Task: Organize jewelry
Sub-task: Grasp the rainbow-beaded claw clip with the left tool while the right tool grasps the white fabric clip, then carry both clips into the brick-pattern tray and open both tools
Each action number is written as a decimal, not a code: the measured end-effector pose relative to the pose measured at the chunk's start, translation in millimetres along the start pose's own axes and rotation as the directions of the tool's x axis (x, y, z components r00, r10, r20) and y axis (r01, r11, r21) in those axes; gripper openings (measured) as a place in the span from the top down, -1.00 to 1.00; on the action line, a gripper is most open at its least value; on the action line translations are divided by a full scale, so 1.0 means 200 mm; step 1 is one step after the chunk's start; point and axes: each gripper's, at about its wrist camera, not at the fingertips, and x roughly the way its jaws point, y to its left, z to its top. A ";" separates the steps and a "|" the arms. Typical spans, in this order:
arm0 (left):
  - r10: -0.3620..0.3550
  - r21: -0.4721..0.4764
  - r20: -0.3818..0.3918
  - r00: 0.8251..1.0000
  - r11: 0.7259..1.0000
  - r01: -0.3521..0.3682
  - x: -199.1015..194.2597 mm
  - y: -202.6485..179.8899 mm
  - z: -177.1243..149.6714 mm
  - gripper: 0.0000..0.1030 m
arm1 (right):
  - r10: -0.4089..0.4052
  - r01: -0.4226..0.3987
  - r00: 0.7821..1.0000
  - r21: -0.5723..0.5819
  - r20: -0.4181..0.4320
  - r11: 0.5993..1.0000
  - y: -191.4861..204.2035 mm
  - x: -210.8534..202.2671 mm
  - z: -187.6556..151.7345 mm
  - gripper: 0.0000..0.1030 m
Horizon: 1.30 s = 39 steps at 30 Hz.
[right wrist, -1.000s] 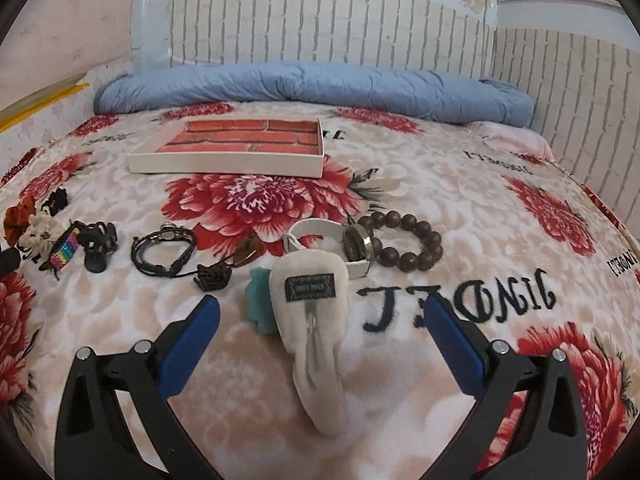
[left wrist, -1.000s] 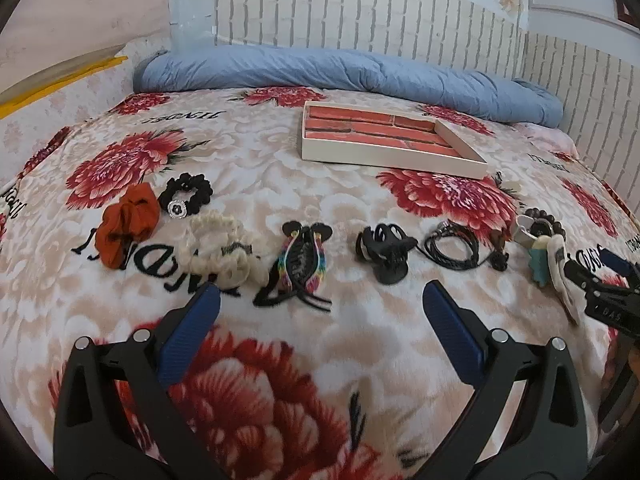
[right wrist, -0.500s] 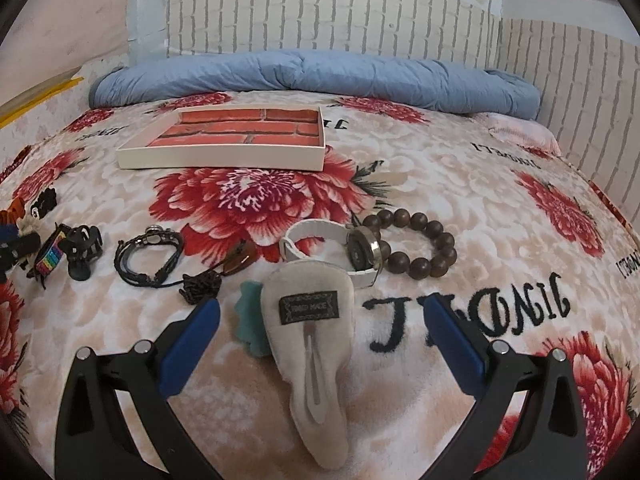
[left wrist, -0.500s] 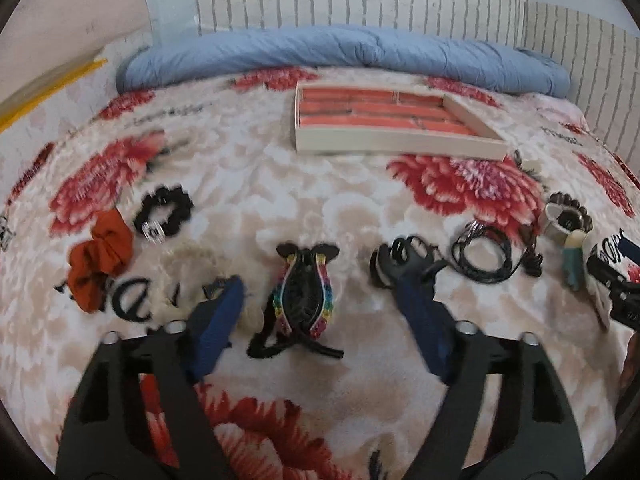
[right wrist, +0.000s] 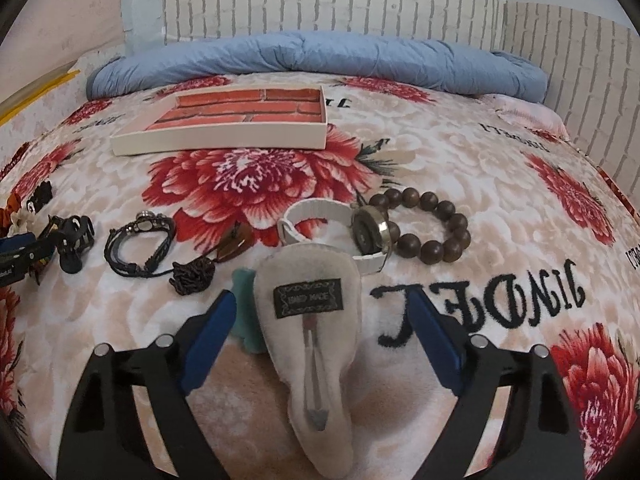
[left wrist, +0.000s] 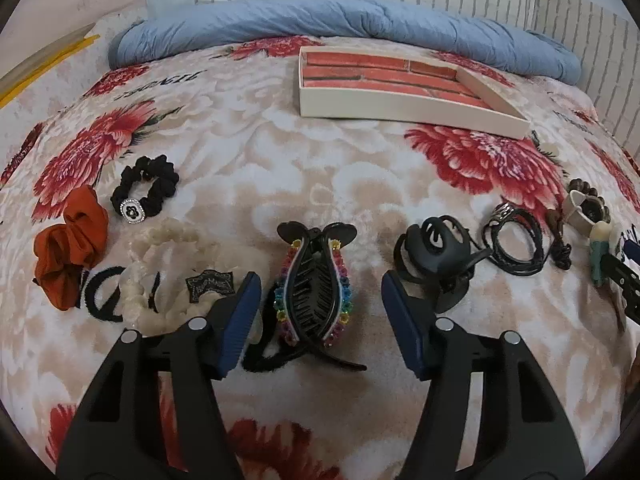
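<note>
My left gripper (left wrist: 320, 304) is open, its blue pads on either side of a black claw clip with rainbow beads (left wrist: 316, 292) lying on the floral blanket. My right gripper (right wrist: 322, 320) is open around a cream fuzzy hair clip (right wrist: 312, 332), which has a teal piece (right wrist: 244, 312) beside it. A shallow cream tray with a red brick-pattern floor (left wrist: 400, 108) sits further back and also shows in the right wrist view (right wrist: 224, 142). Other pieces lie in a row: orange scrunchie (left wrist: 72, 248), black scrunchie (left wrist: 146, 194), cream scrunchie (left wrist: 168, 272), black claw clip (left wrist: 436, 256), black cord bracelet (left wrist: 516, 240), white watch (right wrist: 340, 232), wooden bead bracelet (right wrist: 432, 232).
A rolled blue duvet (left wrist: 340, 28) lies along the far edge of the bed by a white brick-pattern wall (right wrist: 320, 4). A brown pendant on a cord (right wrist: 208, 260) lies left of the cream clip.
My left gripper has moved forward and down until its pads flank the rainbow claw clip. My right gripper has moved closer around the cream hair clip. Both stay open.
</note>
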 end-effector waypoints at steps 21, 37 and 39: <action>-0.009 -0.022 -0.050 0.999 1.000 0.008 0.07 0.03 0.02 0.29 | 0.024 -0.025 0.998 -0.026 -0.061 0.999 0.03 0.08 0.04 -0.08; -0.014 -0.043 0.108 0.994 0.999 0.019 -0.19 0.05 0.16 0.29 | 0.117 -0.118 0.992 0.004 0.052 0.993 0.00 -0.07 0.22 -0.05; -0.019 -0.044 0.110 0.994 0.999 0.024 -0.18 0.05 0.21 0.29 | 0.125 -0.126 0.991 0.006 0.056 0.992 0.00 -0.06 0.26 -0.05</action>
